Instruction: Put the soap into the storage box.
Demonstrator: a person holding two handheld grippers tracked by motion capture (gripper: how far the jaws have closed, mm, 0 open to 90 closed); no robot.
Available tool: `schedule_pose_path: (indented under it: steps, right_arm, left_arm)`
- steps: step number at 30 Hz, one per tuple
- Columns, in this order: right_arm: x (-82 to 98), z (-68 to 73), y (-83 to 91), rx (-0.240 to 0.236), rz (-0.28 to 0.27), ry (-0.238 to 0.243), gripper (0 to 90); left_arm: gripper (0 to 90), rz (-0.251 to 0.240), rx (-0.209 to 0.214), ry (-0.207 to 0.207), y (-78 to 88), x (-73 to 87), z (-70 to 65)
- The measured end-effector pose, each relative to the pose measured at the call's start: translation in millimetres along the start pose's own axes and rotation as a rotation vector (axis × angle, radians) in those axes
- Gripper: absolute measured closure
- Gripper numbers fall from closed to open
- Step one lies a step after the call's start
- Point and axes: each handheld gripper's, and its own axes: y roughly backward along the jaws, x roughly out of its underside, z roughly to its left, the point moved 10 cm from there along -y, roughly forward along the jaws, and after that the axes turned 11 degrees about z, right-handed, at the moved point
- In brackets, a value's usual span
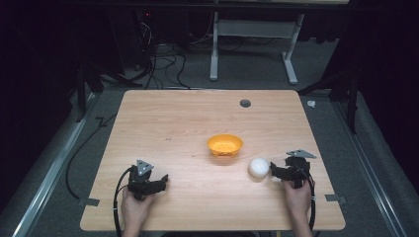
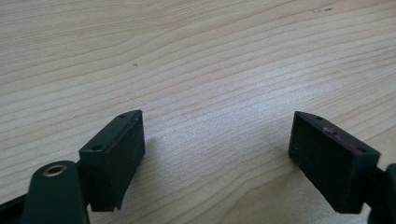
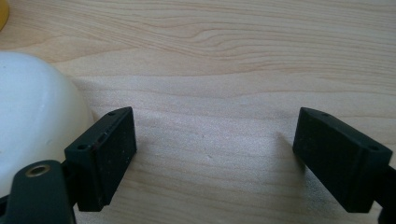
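Observation:
An orange bowl sits near the middle of the wooden table. A white ball lies to its lower right. My right gripper rests on the table just right of the ball, its jaws wide apart with bare wood between them. In the right gripper view the ball bulges in beside the left jaw, outside the gap of the right gripper. My left gripper lies at the front left, open, and the left gripper has nothing but table between its jaws.
A dark round grommet marks the table's far edge. Cables and a white desk frame stand on the floor beyond. A sliver of the bowl shows at the right gripper view's top left.

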Motion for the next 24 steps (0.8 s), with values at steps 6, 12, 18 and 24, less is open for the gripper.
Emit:
schedule_pose_path:
  steps: [6,12,18,24]
  right_arm:
    - [-0.3,-0.5,-0.1,0.004,-0.003,0.001,14.4]
    - [-0.6,-0.5,-0.3,0.002,-0.004,0.001,14.1]
    - [-1.4,-0.5,-0.9,-0.004,-0.002,0.005,13.9]
    - [-1.1,-0.7,-0.7,-0.007,-0.003,0.015,13.9]
  left_arm:
    - [19.1,0.0,0.0,0.001,0.0,0.0,0.0]
    - [19.1,0.001,0.0,0.001,0.0,0.0,0.1]
    - [19.1,0.003,-0.001,-0.001,0.1,0.2,0.2]
    - [19.1,0.001,0.001,-0.001,0.2,0.1,0.2]
